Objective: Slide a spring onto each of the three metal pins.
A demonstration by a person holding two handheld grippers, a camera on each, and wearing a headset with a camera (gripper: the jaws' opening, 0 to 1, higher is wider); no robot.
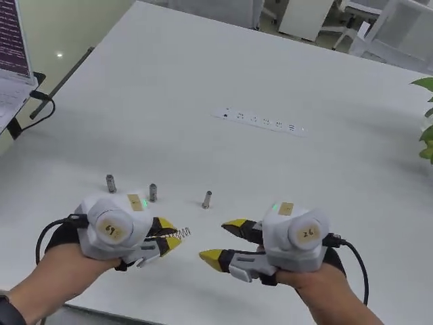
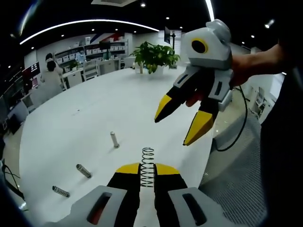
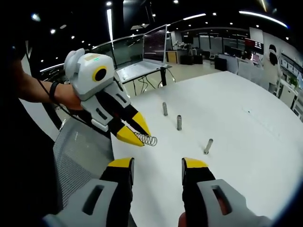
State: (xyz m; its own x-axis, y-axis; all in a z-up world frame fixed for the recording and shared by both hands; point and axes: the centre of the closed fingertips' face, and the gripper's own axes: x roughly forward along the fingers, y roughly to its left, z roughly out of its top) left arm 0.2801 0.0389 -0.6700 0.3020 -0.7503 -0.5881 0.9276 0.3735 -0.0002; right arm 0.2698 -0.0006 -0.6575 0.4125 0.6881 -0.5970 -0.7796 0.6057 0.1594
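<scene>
Three short metal pins stand in a row on the white table. The bare pin (image 1: 207,199) (image 2: 114,139) (image 3: 208,146) is nearest my grippers. The middle pin (image 1: 153,192) (image 3: 179,122) and the far pin (image 1: 111,183) (image 3: 164,109) look wrapped in springs. My left gripper (image 1: 172,234) (image 2: 147,166) (image 3: 136,134) is shut on a small wire spring (image 1: 183,233) (image 2: 147,156) (image 3: 148,140), which sticks out past its yellow tips. My right gripper (image 1: 215,240) (image 3: 158,163) (image 2: 172,130) is open with nothing between its fingers, facing the left one just in front of the pins.
A white power strip (image 1: 262,122) lies flat further back on the table (image 1: 203,81). A laptop (image 1: 13,54) and a black cable (image 1: 40,108) sit at the far left edge. A green plant (image 1: 426,128) stands at the right edge.
</scene>
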